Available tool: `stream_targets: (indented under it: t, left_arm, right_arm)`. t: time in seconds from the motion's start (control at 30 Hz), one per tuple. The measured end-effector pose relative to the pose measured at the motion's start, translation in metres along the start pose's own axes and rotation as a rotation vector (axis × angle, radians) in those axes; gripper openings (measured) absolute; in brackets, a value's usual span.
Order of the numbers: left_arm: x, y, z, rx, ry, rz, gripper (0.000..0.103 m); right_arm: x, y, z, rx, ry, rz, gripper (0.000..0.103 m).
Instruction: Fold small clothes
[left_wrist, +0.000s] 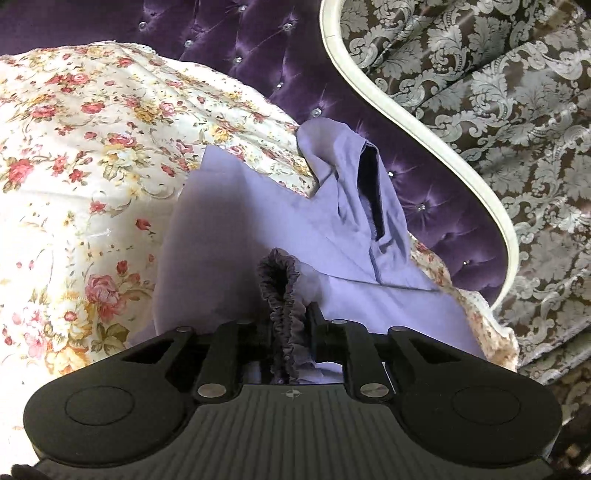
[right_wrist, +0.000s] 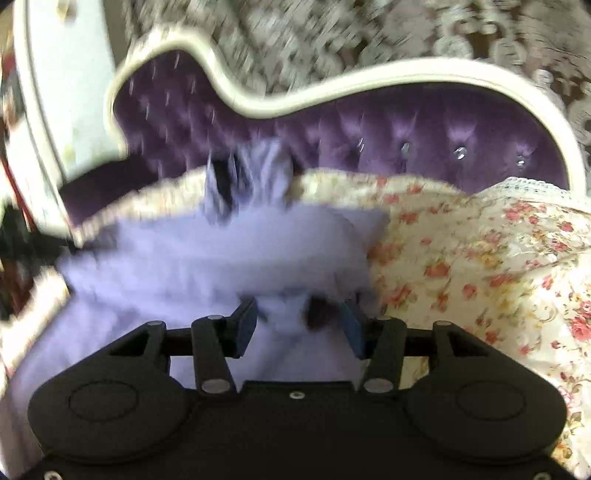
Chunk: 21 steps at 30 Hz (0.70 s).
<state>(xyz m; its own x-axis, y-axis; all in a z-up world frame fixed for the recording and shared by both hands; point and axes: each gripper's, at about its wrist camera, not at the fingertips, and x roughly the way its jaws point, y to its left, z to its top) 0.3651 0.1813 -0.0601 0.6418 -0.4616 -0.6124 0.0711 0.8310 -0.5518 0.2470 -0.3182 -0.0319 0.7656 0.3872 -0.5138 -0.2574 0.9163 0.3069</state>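
Observation:
A small lilac garment (left_wrist: 229, 236) lies on a floral bedspread (left_wrist: 81, 155), one leg opening (left_wrist: 369, 184) flopped toward the headboard. My left gripper (left_wrist: 291, 314) is shut on the garment's gathered elastic waistband (left_wrist: 280, 291). In the blurred right wrist view the same lilac garment (right_wrist: 207, 258) spreads in front of my right gripper (right_wrist: 299, 321). Its blue-padded fingers (right_wrist: 247, 325) stand apart with lilac cloth lying between them; the jaws are open.
A tufted purple headboard (left_wrist: 424, 192) with a cream curved frame (left_wrist: 436, 136) borders the bed. Brown damask curtain fabric (left_wrist: 517, 92) hangs beyond it. The floral bedspread (right_wrist: 480, 266) extends to the right in the right wrist view.

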Motion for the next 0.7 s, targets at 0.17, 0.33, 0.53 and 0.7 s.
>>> stream_targets:
  t: [0.17, 0.33, 0.53, 0.7]
  left_arm:
    - [0.003, -0.004, 0.001, 0.009, 0.004, 0.006, 0.017]
    - [0.004, -0.004, 0.002, 0.013, -0.001, 0.009, 0.017]
    - [-0.012, -0.011, 0.014, 0.011, -0.117, 0.106, 0.042]
    - [-0.044, -0.036, 0.02, 0.026, -0.312, 0.206, 0.075]
  right_arm:
    - [0.027, -0.043, 0.028, 0.085, -0.045, -0.089, 0.015]
    - [0.069, -0.043, 0.015, 0.001, 0.072, -0.068, 0.008]
    - [0.066, 0.002, -0.023, -0.284, 0.176, -0.071, 0.008]
    - [0.049, -0.013, -0.013, -0.224, 0.139, -0.047, 0.011]
